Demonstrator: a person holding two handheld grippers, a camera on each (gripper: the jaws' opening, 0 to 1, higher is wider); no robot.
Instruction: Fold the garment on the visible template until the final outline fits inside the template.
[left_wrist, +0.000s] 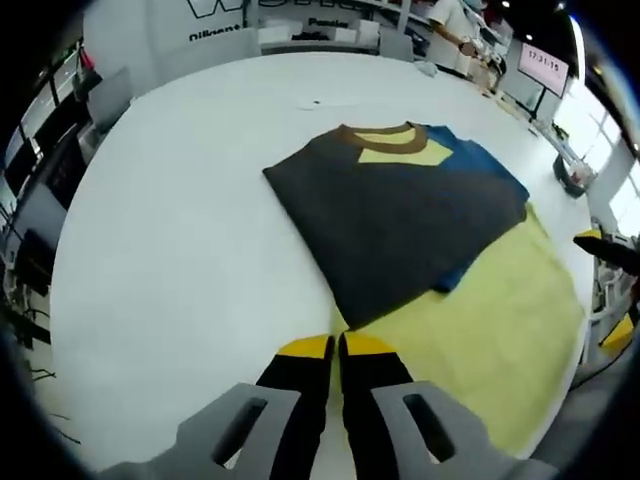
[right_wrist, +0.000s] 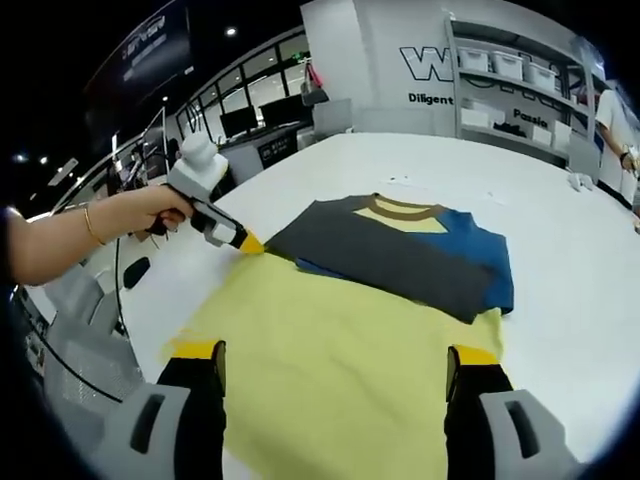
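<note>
A folded garment (left_wrist: 390, 215), dark grey with a brown collar, a yellow neck panel and blue showing at one side, lies partly on a pale yellow template (left_wrist: 480, 320) on the white table. My left gripper (left_wrist: 337, 346) is shut, its yellow tips together just short of the garment's near corner, with nothing visibly held. In the right gripper view the garment (right_wrist: 400, 255) lies across the template's (right_wrist: 330, 350) far edge. A hand holds the left gripper (right_wrist: 248, 242) there, at the garment's left corner. My right gripper (right_wrist: 337, 362) hangs open over the template's near part.
The round white table (left_wrist: 180, 240) has bare room to the left of the garment. A few small scraps (left_wrist: 318, 102) lie near the far edge. Shelves with bins (right_wrist: 520, 90), desks with monitors (right_wrist: 240, 120) and a person (left_wrist: 450, 30) stand beyond the table.
</note>
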